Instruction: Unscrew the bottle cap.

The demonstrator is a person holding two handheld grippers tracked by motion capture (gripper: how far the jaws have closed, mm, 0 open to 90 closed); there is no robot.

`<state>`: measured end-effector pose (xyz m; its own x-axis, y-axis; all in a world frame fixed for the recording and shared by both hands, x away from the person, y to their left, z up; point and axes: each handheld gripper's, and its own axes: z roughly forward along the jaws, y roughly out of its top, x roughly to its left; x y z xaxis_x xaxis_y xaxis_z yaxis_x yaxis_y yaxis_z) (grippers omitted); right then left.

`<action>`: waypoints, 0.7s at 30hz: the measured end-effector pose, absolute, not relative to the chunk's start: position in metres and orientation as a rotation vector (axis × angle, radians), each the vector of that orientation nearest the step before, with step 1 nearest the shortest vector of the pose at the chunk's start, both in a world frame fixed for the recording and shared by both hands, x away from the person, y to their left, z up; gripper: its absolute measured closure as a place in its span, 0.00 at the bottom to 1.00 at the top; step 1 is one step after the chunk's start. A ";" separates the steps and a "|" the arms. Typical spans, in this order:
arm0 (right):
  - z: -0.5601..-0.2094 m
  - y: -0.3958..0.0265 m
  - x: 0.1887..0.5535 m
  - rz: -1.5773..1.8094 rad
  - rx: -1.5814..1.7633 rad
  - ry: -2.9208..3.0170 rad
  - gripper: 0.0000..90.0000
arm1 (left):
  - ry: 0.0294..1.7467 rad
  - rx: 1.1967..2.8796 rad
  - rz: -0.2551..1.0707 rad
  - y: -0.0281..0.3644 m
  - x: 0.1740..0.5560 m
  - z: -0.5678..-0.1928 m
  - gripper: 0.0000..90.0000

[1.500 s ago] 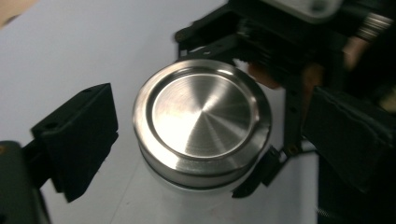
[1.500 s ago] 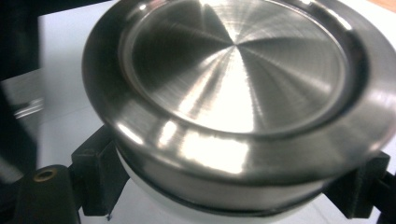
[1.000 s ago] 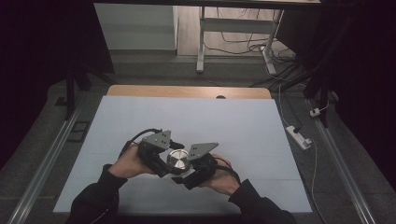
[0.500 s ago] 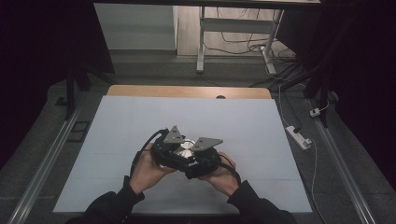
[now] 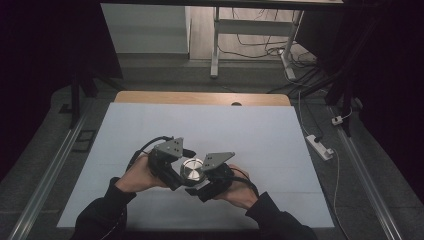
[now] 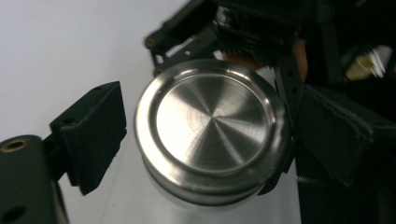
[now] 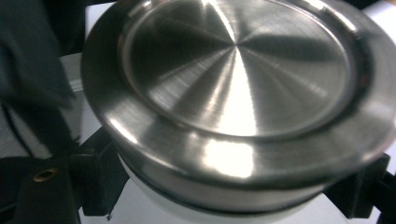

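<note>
Low centre of the high view: right claw clenched on steel jar; left claw just released, jaws parted beside the lid.

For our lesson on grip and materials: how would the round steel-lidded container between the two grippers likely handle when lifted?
The container looks rigid: brushed metal lid, no dents. Its polished, rounded rim is probably slippery against the flat black fingers. Being round, it may roll if laid on its side.
</note>
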<state>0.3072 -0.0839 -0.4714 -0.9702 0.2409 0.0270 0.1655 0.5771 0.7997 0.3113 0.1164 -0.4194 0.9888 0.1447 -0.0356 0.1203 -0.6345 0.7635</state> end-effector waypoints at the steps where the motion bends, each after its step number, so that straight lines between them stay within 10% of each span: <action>1: -0.471 -0.084 0.307 1.363 0.350 2.714 0.17 | 0.184 2.264 0.036 0.116 0.311 -0.419 0.15; 9: -0.469 -0.084 0.306 1.352 0.296 2.715 0.17 | 0.194 2.269 0.087 0.112 0.309 -0.422 0.21; 21: -0.473 -0.087 0.316 1.272 0.595 2.578 0.17 | 0.673 2.189 0.266 0.083 0.307 -0.427 0.22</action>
<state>0.3160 -0.0870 -0.4731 -0.8978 0.4404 -0.0055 0.2637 0.5472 0.7944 0.3066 0.0830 -0.4266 0.8352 0.5488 -0.0338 0.3777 -0.5279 0.7607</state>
